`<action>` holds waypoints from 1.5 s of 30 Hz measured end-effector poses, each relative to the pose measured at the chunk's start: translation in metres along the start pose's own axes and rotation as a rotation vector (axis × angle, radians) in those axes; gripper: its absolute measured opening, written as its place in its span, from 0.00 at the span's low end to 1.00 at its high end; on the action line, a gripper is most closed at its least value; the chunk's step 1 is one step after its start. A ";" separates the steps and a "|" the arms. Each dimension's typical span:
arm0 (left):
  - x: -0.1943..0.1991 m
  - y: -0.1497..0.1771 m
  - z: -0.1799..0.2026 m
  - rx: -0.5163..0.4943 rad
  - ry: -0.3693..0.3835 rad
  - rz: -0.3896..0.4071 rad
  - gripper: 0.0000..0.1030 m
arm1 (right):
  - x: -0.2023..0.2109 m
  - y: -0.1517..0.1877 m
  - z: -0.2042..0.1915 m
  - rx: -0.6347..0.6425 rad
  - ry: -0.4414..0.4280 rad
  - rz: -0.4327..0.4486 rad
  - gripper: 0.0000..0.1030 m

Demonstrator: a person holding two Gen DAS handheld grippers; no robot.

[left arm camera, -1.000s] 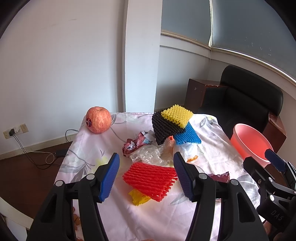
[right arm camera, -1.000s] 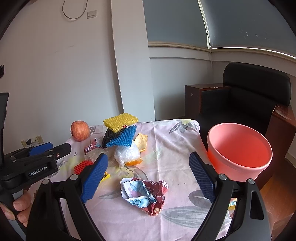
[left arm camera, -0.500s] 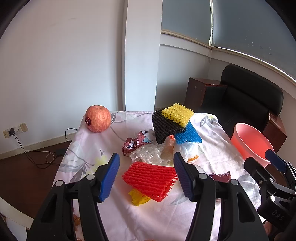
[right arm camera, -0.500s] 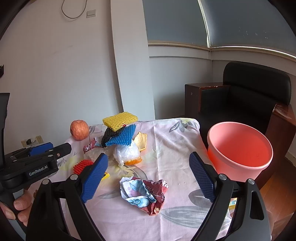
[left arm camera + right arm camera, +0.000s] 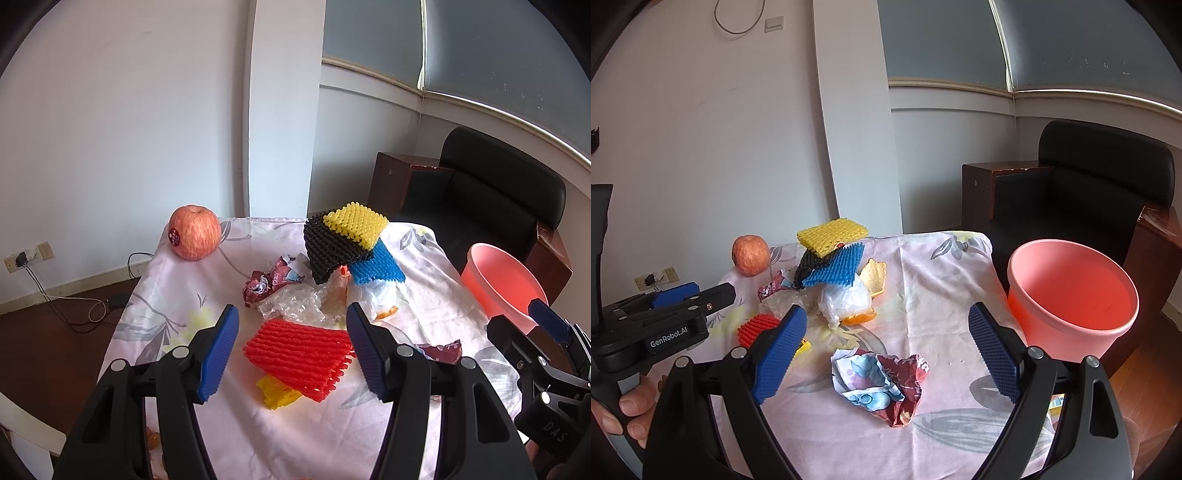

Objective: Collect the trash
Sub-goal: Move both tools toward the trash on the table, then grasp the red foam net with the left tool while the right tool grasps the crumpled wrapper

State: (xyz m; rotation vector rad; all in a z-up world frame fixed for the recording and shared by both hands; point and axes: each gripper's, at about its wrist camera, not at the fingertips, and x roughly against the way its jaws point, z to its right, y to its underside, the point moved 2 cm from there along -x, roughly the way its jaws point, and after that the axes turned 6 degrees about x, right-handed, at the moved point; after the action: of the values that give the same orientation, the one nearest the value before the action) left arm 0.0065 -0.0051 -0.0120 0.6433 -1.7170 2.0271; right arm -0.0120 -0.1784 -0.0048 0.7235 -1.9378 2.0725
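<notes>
I hold both grippers over the littered table | left gripper [image 5: 291,349] fingers spread, empty; red foam net [image 5: 301,352] lies between them at 12 o'clock, long axis crosswise | right gripper [image 5: 886,352] spread, empty; crumpled wrapper [image 5: 881,382] dead ahead; pink bucket [image 5: 1071,295] at 2 o'clock

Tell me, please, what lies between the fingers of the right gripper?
In the right wrist view, a crumpled wrapper lies on the tablecloth between the open fingers of the right gripper, untouched.

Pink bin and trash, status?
Both hand-held grippers open, empty. Pink bin empty beside table. Red foam net between left fingers, crumpled wrapper ahead of right. Nothing blocking.
</notes>
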 end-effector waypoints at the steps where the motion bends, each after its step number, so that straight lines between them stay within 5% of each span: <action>1: 0.000 0.001 0.000 -0.001 0.001 -0.001 0.58 | 0.000 0.000 0.000 -0.002 -0.001 -0.002 0.87; 18: -0.003 0.008 -0.020 -0.031 0.091 -0.007 0.58 | -0.002 0.007 0.022 -0.015 0.020 -0.028 0.87; 30: -0.022 0.039 -0.032 -0.030 0.203 -0.165 0.58 | -0.014 0.028 0.040 -0.042 -0.025 -0.122 0.82; 38: -0.028 0.040 0.001 -0.168 0.209 -0.130 0.58 | -0.020 0.032 0.037 -0.036 -0.068 -0.161 0.81; 45: -0.046 0.047 -0.005 -0.175 0.171 -0.171 0.31 | -0.036 0.039 0.030 -0.034 -0.130 -0.235 0.75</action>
State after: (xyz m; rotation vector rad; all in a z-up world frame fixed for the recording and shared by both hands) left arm 0.0163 -0.0082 -0.0774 0.5239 -1.6559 1.7399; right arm 0.0067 -0.2057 -0.0564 1.0473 -1.8452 1.8909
